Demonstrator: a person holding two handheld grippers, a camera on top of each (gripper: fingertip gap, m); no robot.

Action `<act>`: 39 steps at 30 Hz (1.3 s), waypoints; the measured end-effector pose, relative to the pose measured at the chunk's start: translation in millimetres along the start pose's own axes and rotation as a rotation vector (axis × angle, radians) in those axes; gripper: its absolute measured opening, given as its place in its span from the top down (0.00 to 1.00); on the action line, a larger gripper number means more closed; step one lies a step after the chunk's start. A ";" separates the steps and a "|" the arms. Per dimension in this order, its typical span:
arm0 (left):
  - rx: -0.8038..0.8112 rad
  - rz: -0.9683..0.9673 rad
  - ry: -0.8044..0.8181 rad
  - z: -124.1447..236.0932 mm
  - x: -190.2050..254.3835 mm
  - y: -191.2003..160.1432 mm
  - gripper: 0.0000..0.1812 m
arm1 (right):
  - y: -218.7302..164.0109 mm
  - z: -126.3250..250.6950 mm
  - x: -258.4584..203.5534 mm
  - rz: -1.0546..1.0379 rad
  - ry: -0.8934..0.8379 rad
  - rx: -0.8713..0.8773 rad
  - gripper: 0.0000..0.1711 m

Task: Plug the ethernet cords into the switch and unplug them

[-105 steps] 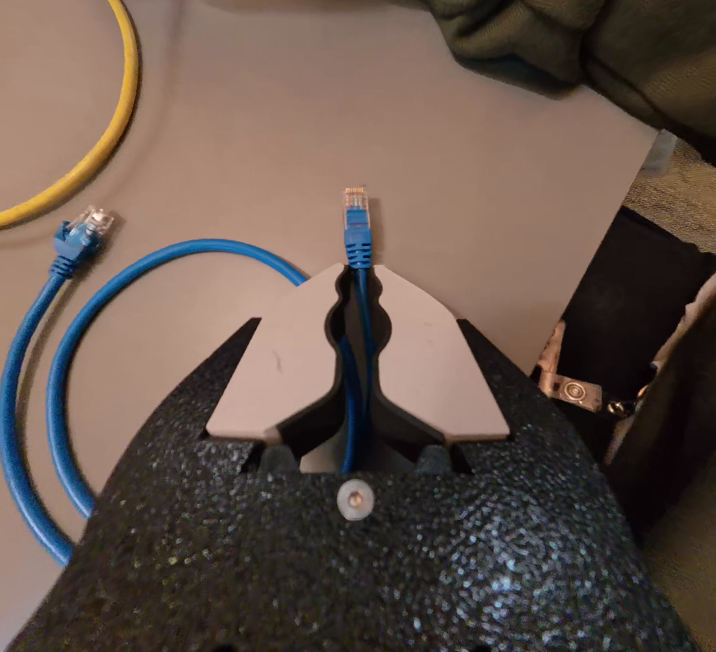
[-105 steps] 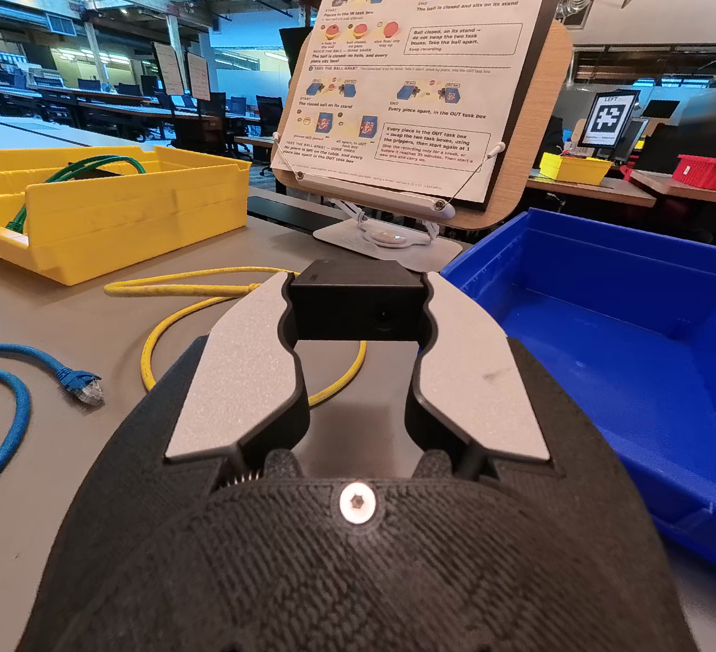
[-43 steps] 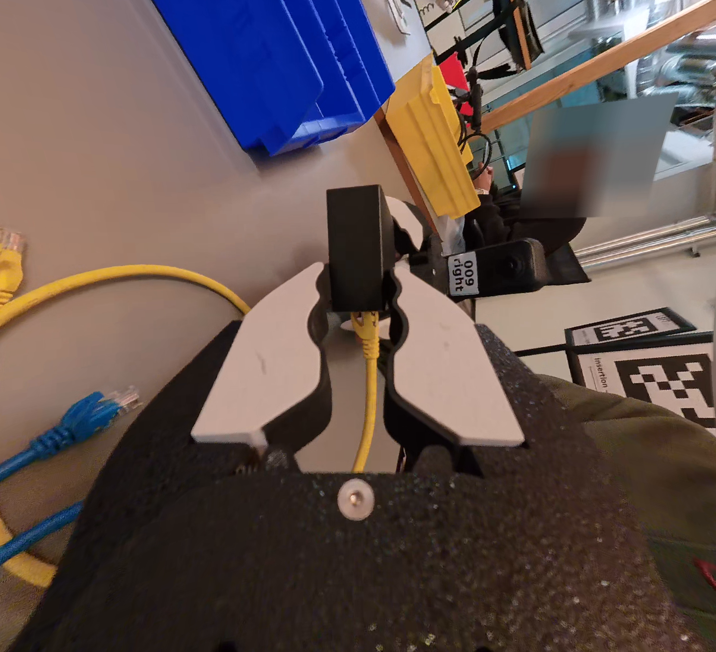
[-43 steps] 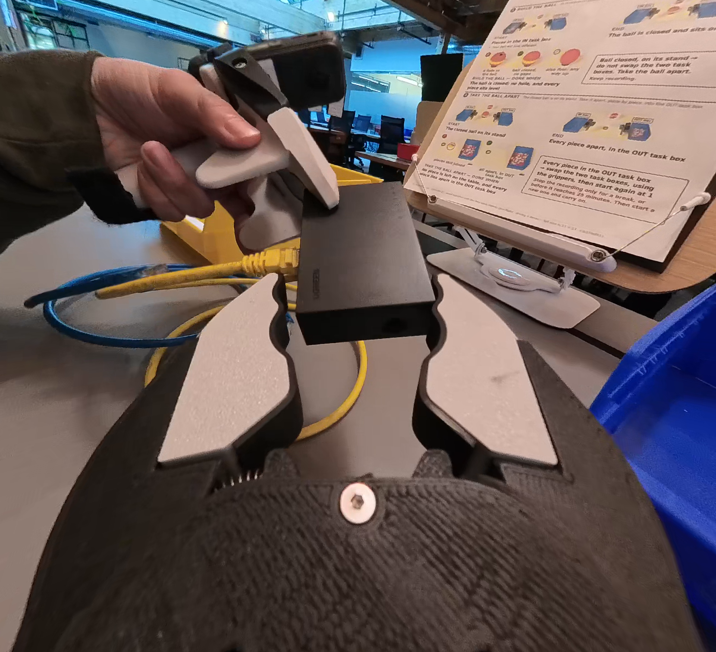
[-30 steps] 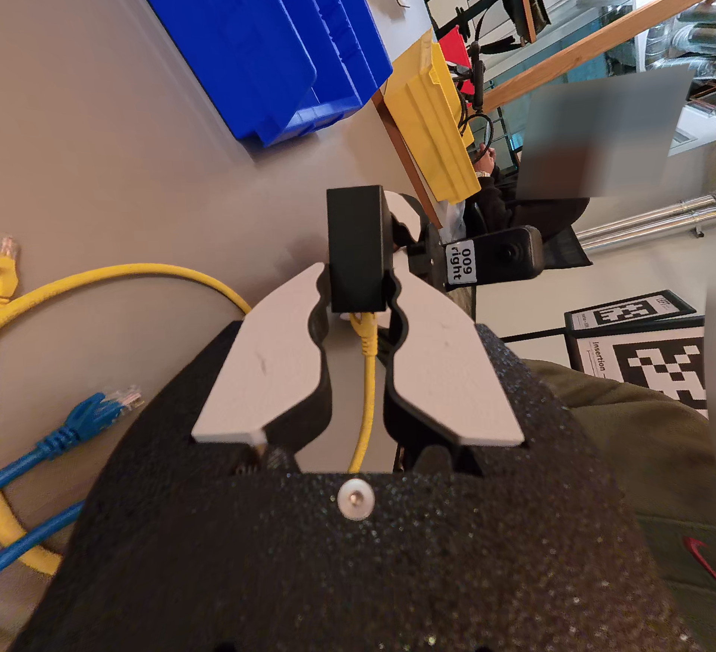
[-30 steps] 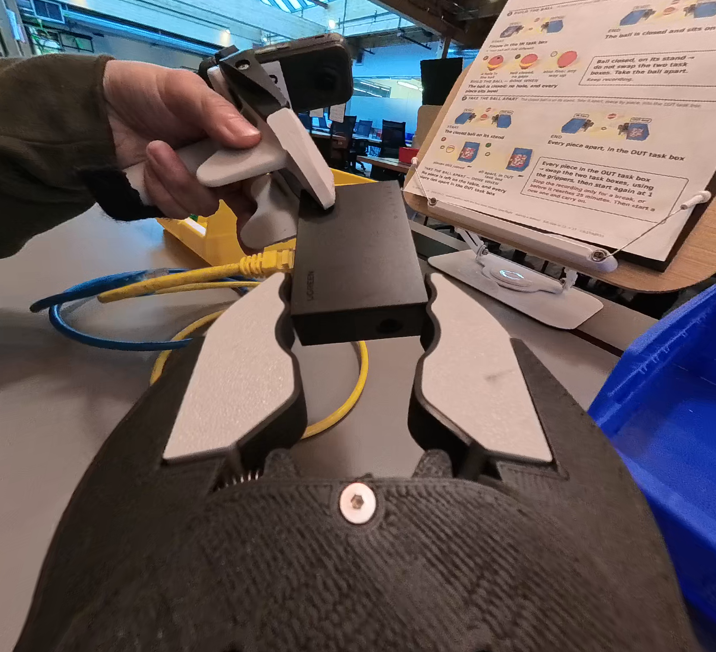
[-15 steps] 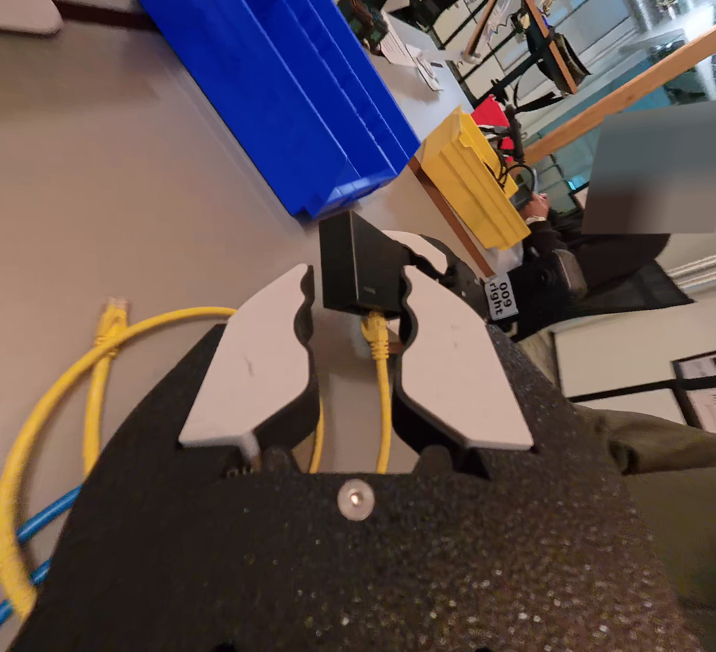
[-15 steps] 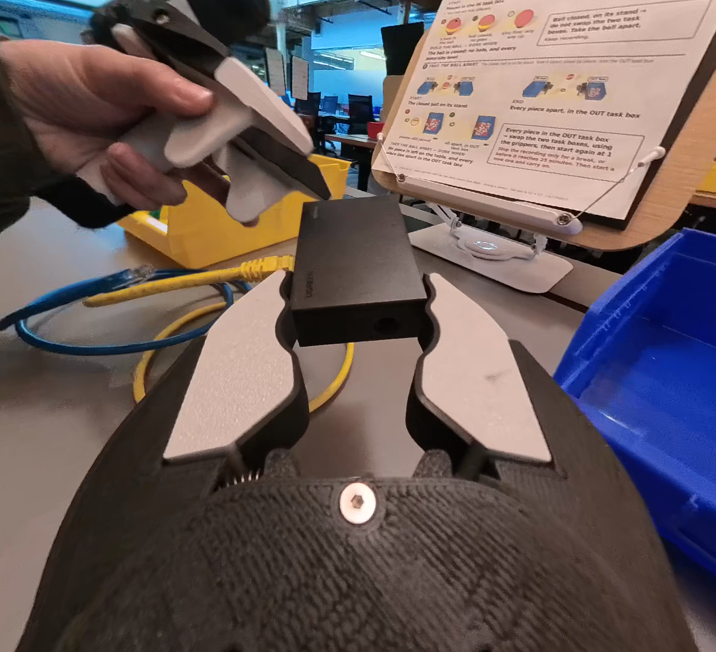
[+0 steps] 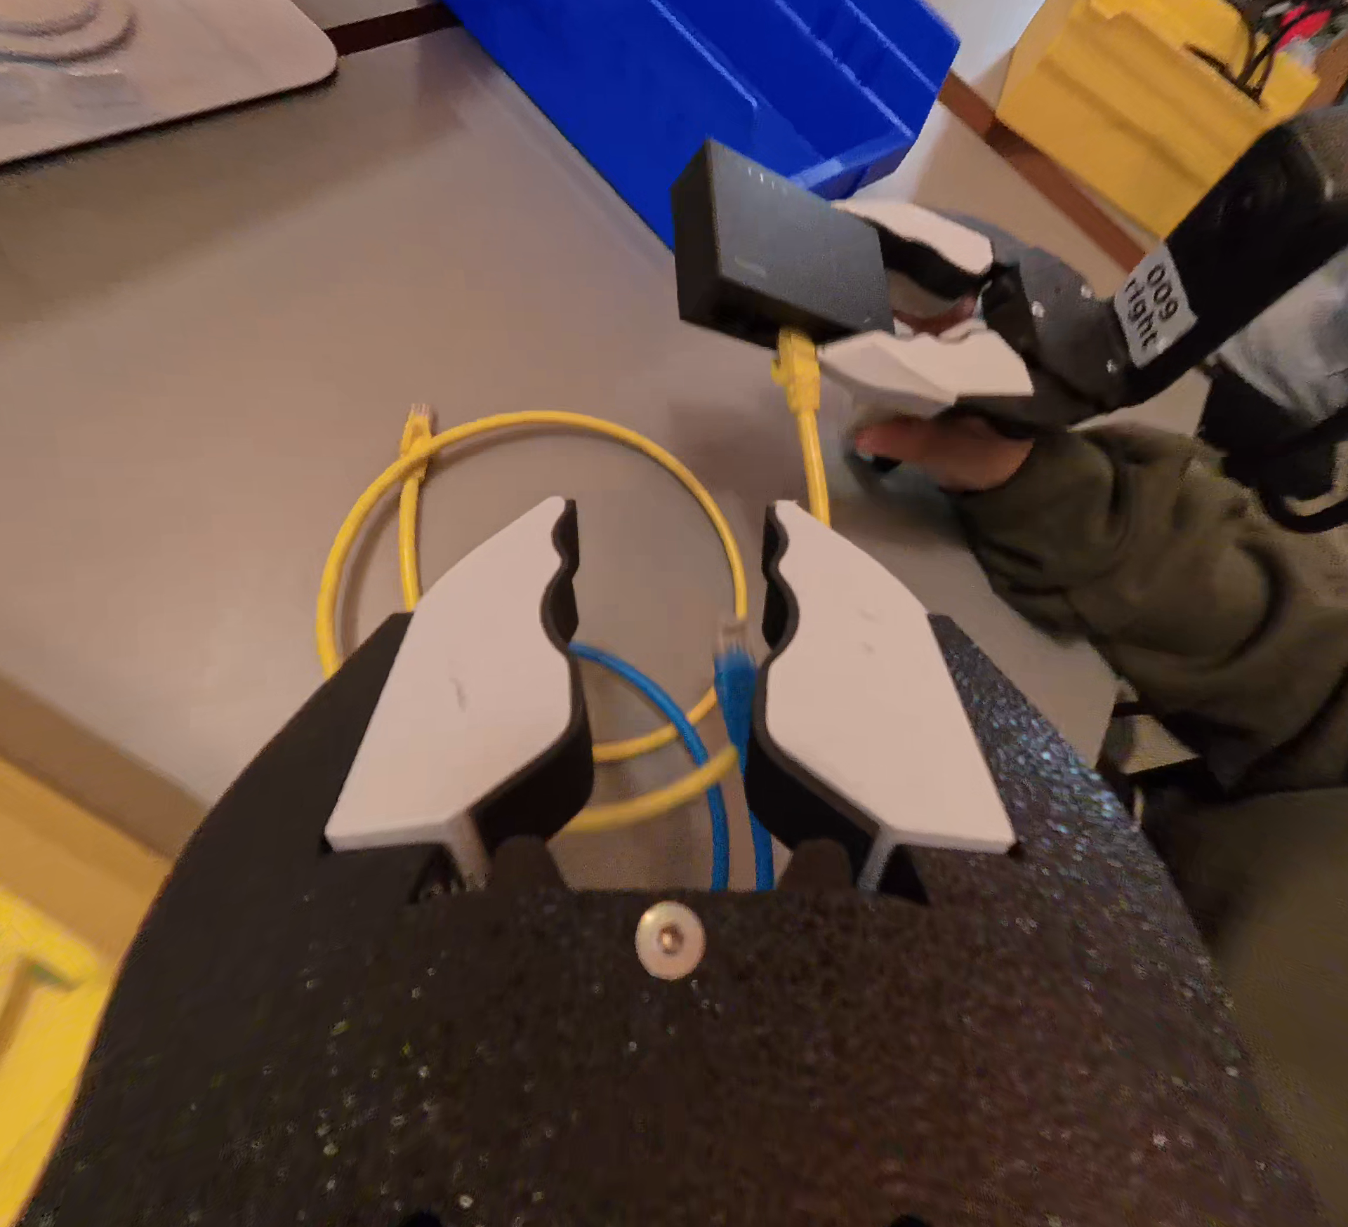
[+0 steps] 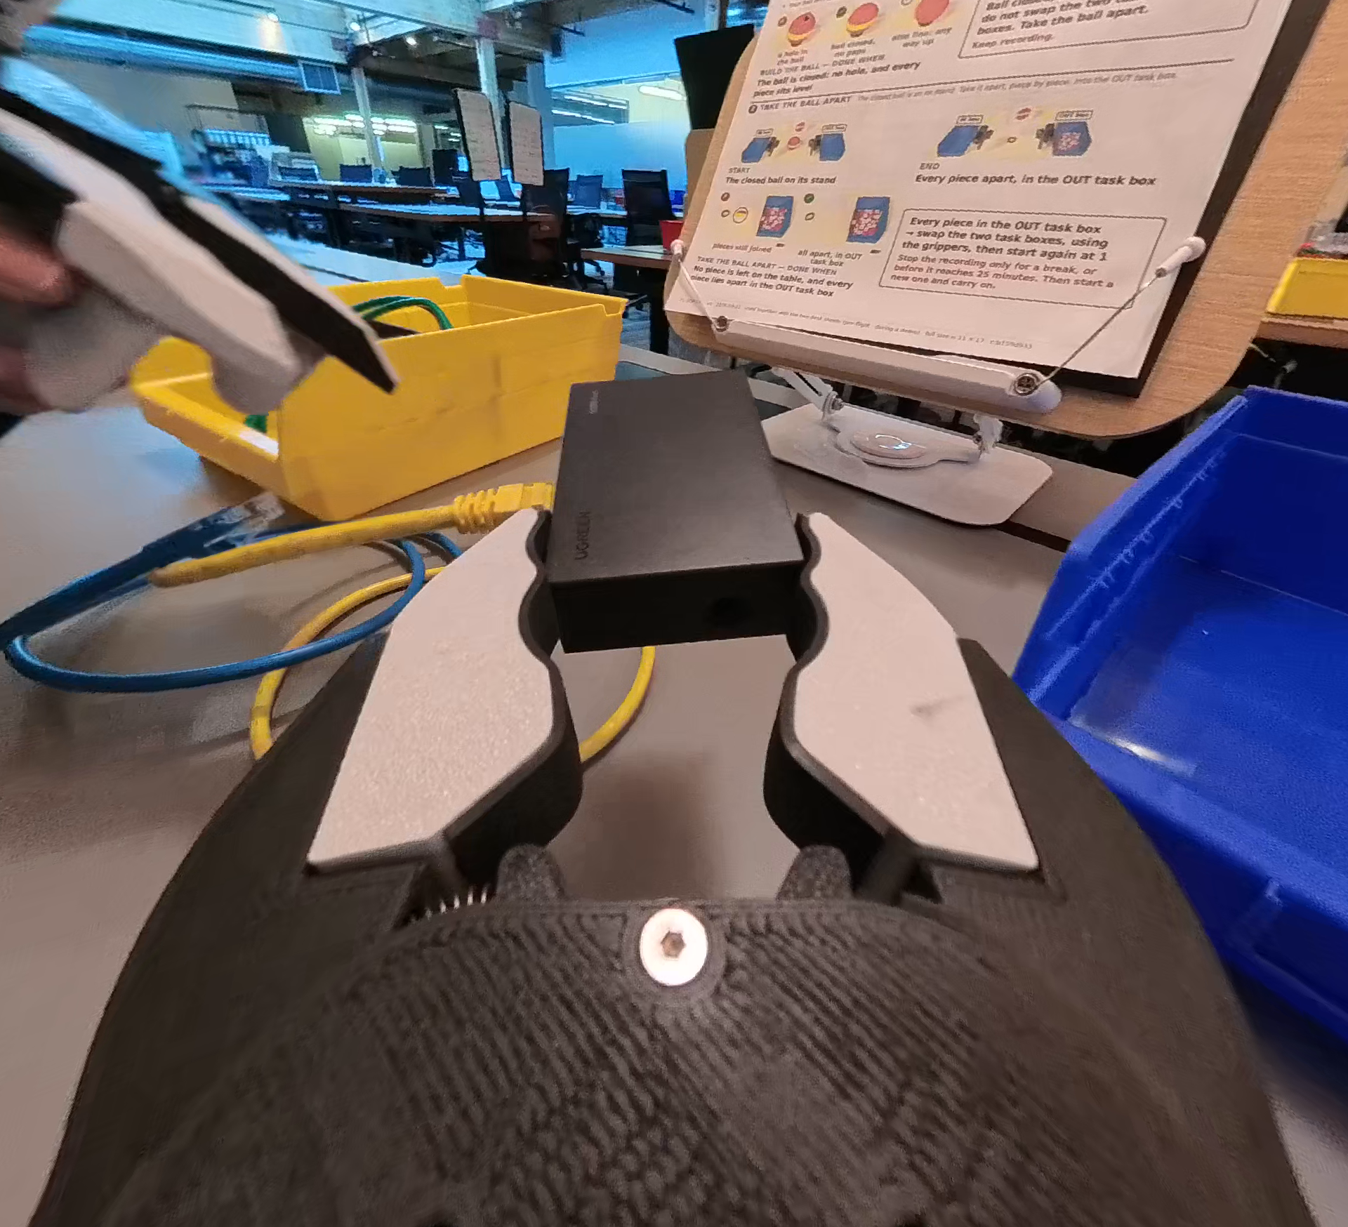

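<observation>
My right gripper [image 10: 667,521] is shut on the black switch [image 10: 667,499] and holds it above the table; it also shows in the left wrist view [image 9: 777,258]. A yellow ethernet cord [image 9: 799,382] is plugged into the switch's side [image 10: 489,510] and loops on the table. My left gripper [image 9: 667,514] is open and empty, above the table, back from the switch. A blue ethernet cord [image 9: 733,674] lies loose on the table under the left gripper, its plug between the fingers in view. It also shows in the right wrist view [image 10: 219,667].
A blue bin [image 9: 678,18] stands right of the switch [image 10: 1203,645]. A yellow bin [image 10: 408,419] with green cord sits at the left rear. A stand with an instruction sheet [image 10: 985,134] is behind the switch. A person's green sleeve [image 9: 1138,572] lies at the table's edge.
My left gripper held the yellow cord at the switch, then opened and drew back away from it. The yellow plug stays in the switch. The right gripper keeps holding the switch.
</observation>
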State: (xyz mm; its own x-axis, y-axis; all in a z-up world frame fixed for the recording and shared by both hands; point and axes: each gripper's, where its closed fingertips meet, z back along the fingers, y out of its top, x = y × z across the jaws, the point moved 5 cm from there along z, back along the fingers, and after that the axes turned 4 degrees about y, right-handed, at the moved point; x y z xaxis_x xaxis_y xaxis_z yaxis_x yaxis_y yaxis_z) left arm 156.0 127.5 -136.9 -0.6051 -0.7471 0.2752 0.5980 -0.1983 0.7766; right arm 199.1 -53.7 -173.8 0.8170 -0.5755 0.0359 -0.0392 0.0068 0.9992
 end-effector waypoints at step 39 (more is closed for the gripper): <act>0.039 -0.303 0.403 24.3 34.3 -54.0 0.97 | -2.4 -2.8 -7.8 0.065 0.036 -0.035 0.63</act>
State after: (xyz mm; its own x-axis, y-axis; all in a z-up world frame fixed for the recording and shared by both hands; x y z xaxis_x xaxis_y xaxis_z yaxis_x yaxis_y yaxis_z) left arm 90.2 128.0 -155.7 -0.4928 -0.8468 -0.2001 0.4024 -0.4257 0.8105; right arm 194.4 -47.0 -176.4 0.8337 -0.5428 0.1012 -0.0736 0.0724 0.9947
